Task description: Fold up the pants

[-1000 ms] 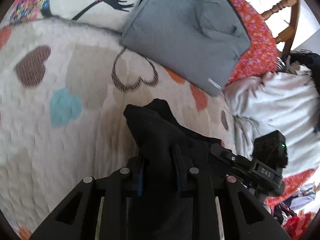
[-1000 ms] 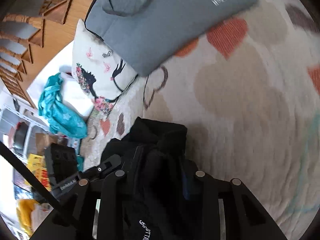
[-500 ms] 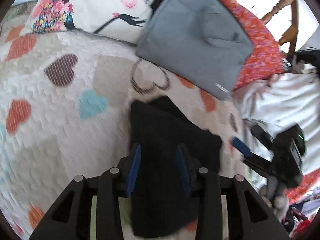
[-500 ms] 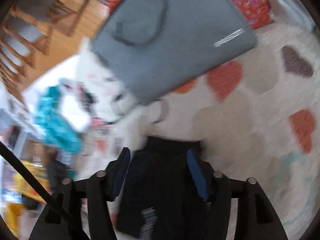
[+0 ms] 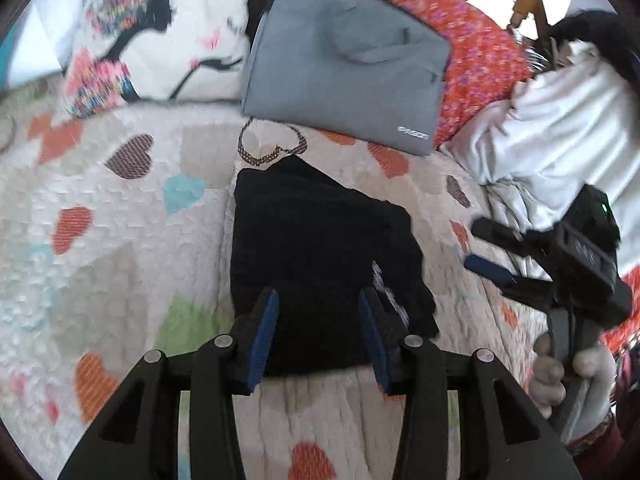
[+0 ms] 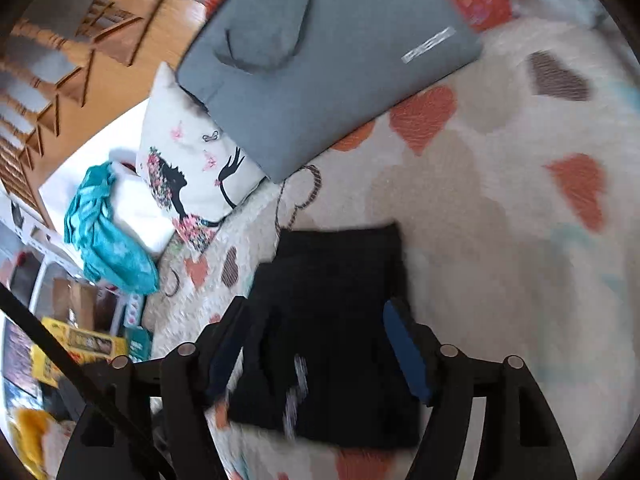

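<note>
Here, in the left wrist view, the black pants lie folded into a flat bundle on the quilt, which has little hearts all over it. The left gripper is wide open, with nothing pinched between its blue pads, and the pants lie in the gap between the two fingers. A gray bag rests past the far edge of the pants, partly on a red flowery blanket. A white pillow with a dark lady shape on it sits to the left of the bag. A white cloth pile is bunched up on the right. The right gripper shows at the right side, off the pants, with its fingers apart, and a hand holds its handle. Next, in the right wrist view, the pants lie flat on the quilt and look blurry at the near edge. The right gripper is spread wide and grips nothing, with the pants lying between its fingers. The gray bag lies past the pants, resting on the pillow. A teal cloth sits to the left of the pillow.
</note>
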